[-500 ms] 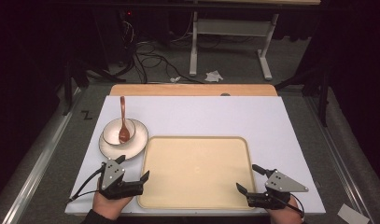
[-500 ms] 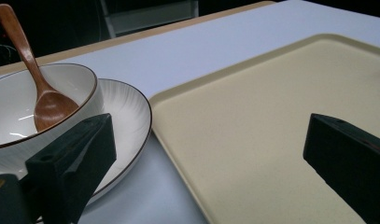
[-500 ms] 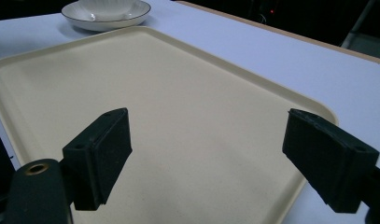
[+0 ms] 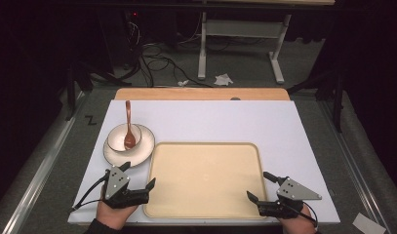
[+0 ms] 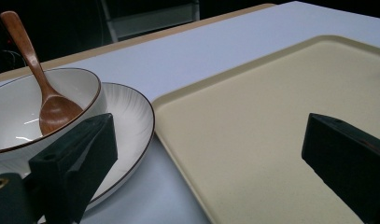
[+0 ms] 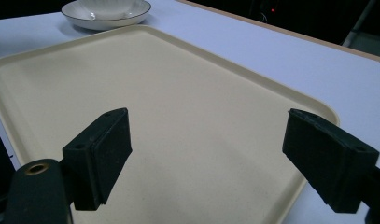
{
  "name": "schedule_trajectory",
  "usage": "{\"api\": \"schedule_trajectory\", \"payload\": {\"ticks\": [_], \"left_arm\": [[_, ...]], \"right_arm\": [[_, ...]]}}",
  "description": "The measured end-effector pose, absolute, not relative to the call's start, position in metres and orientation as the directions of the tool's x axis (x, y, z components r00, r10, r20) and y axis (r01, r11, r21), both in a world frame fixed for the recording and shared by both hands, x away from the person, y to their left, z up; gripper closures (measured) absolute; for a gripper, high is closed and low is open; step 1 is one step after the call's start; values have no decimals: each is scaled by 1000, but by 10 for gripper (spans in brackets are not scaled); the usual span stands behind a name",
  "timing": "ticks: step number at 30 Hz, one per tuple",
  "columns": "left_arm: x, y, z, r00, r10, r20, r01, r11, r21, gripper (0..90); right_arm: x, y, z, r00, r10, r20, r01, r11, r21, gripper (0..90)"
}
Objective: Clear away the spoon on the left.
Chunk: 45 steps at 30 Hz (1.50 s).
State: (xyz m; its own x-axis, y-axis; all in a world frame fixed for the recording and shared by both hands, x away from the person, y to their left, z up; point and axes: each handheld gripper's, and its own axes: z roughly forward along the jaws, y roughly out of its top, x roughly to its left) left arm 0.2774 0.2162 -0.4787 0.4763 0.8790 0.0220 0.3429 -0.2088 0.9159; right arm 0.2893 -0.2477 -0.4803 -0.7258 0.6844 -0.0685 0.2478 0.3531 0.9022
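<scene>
Both grippers are sitting where they were half a second ago, nothing shifting. The left gripper point(image 4: 138, 176) and right gripper point(image 4: 259, 186) are resting with jaws released at the near corners of the beige tray point(image 4: 206, 209), which is lying on the bench point(image 4: 225, 122) beside the bowl point(image 4: 119, 135).

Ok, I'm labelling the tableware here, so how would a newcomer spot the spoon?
Start at the big beige tray in the middle of the white table. Just off its far left corner sits a white plate carrying a white bowl. The spoon leans in that bowl, handle pointing away: the one brown wooden piece among pale dishes.
</scene>
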Motion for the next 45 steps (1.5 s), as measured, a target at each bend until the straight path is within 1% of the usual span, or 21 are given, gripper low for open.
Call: {"api": "schedule_trajectory", "payload": {"ticks": [13, 17, 25, 34, 37, 39, 45], "left_arm": [[276, 218, -478, 474, 880, 33, 325, -209, 922, 51], [276, 218, -477, 472, 881, 28, 325, -204, 924, 90], [278, 220, -475, 465, 885, 22, 335, -199, 921, 140], [295, 247, -456, 405, 914, -10, 339, -140, 930, 184], [312, 260, -450, 380, 925, -13, 357, -134, 924, 237], [320, 266, -448, 366, 930, -27, 369, -118, 922, 312], [334, 271, -437, 350, 937, -10, 361, -125, 924, 398]], "right_arm": [[290, -248, -481, -726, 685, -66, 249, 351, 903, 168], [290, -248, -481, -727, 683, -69, 245, 352, 903, 168], [291, -248, -481, -728, 682, -69, 244, 352, 904, 168], [291, -248, -481, -729, 681, -67, 245, 351, 904, 168], [291, -249, -481, -728, 682, -69, 245, 353, 903, 169], [290, -249, -481, -725, 685, -65, 252, 352, 901, 168], [291, -249, -481, -725, 686, -65, 253, 352, 901, 168]]}}
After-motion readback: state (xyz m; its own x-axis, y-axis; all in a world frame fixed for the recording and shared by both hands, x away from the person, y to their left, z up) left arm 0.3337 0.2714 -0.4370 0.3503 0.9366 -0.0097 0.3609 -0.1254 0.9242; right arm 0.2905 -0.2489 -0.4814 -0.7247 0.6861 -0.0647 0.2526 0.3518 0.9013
